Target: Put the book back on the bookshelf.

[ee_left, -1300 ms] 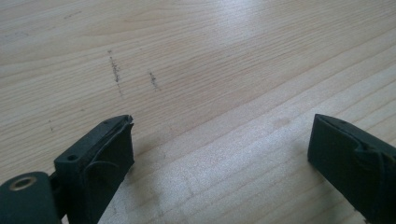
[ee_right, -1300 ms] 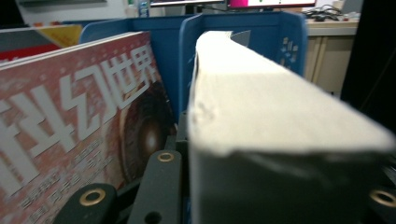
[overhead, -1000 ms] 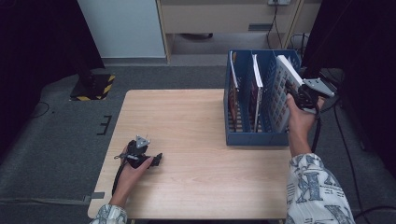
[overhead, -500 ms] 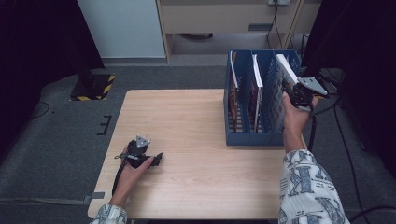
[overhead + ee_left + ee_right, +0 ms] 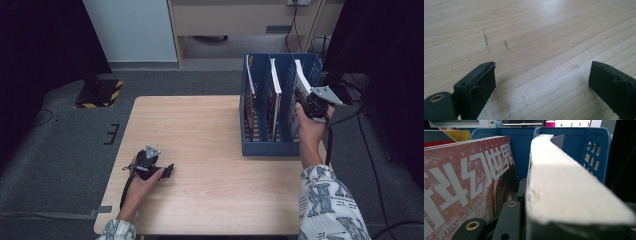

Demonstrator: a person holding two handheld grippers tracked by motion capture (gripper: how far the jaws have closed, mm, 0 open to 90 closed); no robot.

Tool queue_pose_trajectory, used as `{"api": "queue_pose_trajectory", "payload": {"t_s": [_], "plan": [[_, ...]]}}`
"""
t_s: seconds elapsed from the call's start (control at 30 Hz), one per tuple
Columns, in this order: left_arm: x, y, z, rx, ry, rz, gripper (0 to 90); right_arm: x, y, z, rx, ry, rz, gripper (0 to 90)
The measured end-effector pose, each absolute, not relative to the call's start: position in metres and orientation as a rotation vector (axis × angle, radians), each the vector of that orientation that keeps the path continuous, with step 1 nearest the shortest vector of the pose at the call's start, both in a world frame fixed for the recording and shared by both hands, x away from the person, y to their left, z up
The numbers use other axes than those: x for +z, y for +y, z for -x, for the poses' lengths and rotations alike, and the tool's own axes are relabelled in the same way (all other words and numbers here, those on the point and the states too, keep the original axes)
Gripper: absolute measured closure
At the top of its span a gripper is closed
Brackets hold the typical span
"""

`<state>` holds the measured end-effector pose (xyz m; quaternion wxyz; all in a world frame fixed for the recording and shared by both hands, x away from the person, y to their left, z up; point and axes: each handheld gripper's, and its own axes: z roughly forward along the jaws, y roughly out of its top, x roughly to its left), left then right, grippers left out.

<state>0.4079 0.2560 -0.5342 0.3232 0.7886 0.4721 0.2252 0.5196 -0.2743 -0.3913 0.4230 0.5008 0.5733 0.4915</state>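
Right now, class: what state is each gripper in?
Left gripper: open, empty, resting on the wooden table.
Right gripper: shut on the thick book in the blue file rack.

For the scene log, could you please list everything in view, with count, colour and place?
file rack: one, blue, three slots, table's far right.
books: three, upright, one per slot; red-covered magazine in the middle slot, thick white-paged book in the rightmost.
table: one, light wood, centre.
hazard-striped base: one, yellow-black, floor far left.
left gripper: black, open, low over the table's near left.
right gripper: black, shut on the thick book's edge.
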Motion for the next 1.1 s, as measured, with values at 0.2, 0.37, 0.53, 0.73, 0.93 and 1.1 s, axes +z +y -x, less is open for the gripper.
{"api": "queue_pose_trajectory", "payload": {"t_s": [0.2,0.37,0.53,0.73,0.93,1.1], "plan": [[-0.5332,0.2552,-0.4083,0.590,1.237,-2.079,6.3,-0.3897,-0.2724,-0.5194,1.154,1.452,-1.209,73.4],[-0.5326,0.2558,-0.4085,0.590,1.238,-2.074,6.3,-0.3878,-0.2715,-0.5205,1.085,1.440,-1.187,73.5],[-0.5326,0.2559,-0.4086,0.589,1.238,-2.075,6.3,-0.3845,-0.2741,-0.5249,1.079,1.423,-1.196,73.5],[-0.5326,0.2551,-0.4087,0.589,1.235,-2.079,6.3,-0.3895,-0.2744,-0.5247,1.126,1.421,-1.197,73.4],[-0.5325,0.2543,-0.4085,0.592,1.235,-2.082,6.3,-0.3918,-0.2725,-0.5207,1.164,1.436,-1.206,72.5],[-0.5320,0.2547,-0.4083,0.593,1.235,-2.081,6.3,-0.3905,-0.2726,-0.5205,1.188,1.443,-1.222,70.1]]}}
